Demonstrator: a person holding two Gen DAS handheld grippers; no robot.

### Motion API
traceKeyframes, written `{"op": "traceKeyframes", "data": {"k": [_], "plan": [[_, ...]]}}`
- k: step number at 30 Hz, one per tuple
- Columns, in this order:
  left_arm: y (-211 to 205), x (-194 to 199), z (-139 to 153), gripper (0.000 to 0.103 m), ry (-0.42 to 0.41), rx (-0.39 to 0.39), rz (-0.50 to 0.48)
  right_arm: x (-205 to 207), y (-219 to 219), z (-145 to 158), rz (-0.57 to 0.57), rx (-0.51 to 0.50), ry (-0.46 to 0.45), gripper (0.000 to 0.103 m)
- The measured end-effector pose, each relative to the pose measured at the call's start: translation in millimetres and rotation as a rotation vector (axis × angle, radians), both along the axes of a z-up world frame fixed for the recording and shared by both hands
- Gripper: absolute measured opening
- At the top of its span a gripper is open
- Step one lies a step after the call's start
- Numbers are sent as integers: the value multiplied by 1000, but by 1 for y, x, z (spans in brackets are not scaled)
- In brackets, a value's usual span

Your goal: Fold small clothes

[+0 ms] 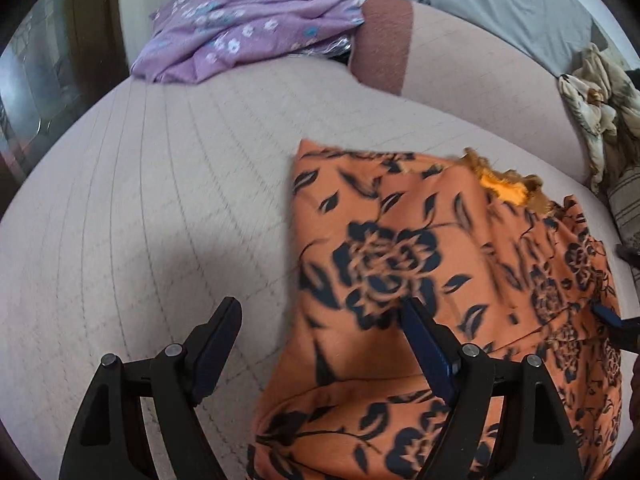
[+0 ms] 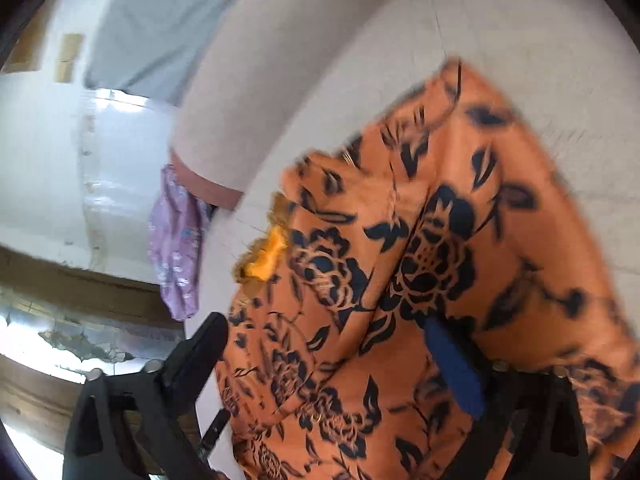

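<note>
Orange floral garment point(image 1: 440, 264) found lying partly folded on pale quilted bed cover point(image 1: 160, 200). Left gripper point(image 1: 320, 344) and right gripper point(image 2: 328, 360) both noted spread wide, nothing grasped, straddling garment edges. Risk judged: loose layers slipping or bunching if pinched singly, spoiling fold.

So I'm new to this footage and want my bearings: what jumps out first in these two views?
The orange garment with black flowers dominates, lying partly folded on the pale quilted bed cover right in front of both grippers. The left gripper and right gripper both stand open over it. Farther back, a crumpled purple floral cloth lies at the bed's far edge.
</note>
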State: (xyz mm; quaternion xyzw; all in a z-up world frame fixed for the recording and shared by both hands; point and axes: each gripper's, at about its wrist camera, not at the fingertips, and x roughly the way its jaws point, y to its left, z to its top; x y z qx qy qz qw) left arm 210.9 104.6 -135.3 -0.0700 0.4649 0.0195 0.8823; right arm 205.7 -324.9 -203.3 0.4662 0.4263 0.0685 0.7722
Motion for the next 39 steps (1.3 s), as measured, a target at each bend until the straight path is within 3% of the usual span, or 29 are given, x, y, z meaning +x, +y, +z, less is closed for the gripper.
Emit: {"op": "traceKeyframes", "data": {"k": [1,4,9,11,12,13,15,17,20,21,23,24,26,27,28,32,33,34,35,36,38,39], "plan": [[3,-1,-4,83,4,-6,0,5,4,-5,-2,-1,23,79],[6,-6,-8,83,-18,-12,-1,13,16,-4,4,-13,14,63],[10,-9,-7,83,-41,-29,-1,12,35,8,9,-75,-9,63],[7,-8,-10,83,-46,-20,-2,20,37,-1,14,-89,29,63],[7,-8,-10,83,-45,-18,-2,27,39,-7,26,-103,45,47],[6,-8,-10,83,-45,-18,-3,34,42,-12,26,-118,58,14],[6,-9,-10,84,-49,-18,-5,39,37,-12,-1,-111,70,8],[5,-13,-11,85,-52,-14,-9,31,43,18,-11,-202,-13,6],[4,-12,-11,86,-52,-2,-13,-4,67,78,-42,-470,-184,6],[4,-12,-11,86,-48,4,-14,-15,69,76,-78,-525,-172,9],[0,-11,-12,87,-41,29,-17,-9,75,33,-18,-595,-16,37],[1,-11,-11,87,-42,29,-18,-5,70,9,37,-543,67,47],[3,-12,-12,87,-49,19,-17,-23,49,4,-29,-398,-40,55],[2,-12,-12,88,-49,21,-19,-29,40,7,-67,-360,-49,72],[1,-11,-13,88,-46,29,-22,-35,27,10,-110,-291,-74,79],[-2,-11,-13,91,-48,43,-32,-35,-16,0,-198,-112,-85,79],[-1,-12,-14,91,-49,40,-32,-30,-27,-8,-208,-41,-81,73],[-1,-12,-14,91,-50,37,-33,-25,-32,-13,-201,-12,-65,43],[-1,-12,-14,92,-51,36,-34,-21,-34,-13,-189,-6,-54,26],[-1,-12,-14,92,-52,38,-35,-16,-32,-7,-163,-39,-56,15],[-2,-12,-14,93,-54,38,-37,-7,-17,18,-104,-167,-88,14],[-1,-12,-15,93,-54,38,-38,-5,-3,37,-70,-314,-109,14]]}}
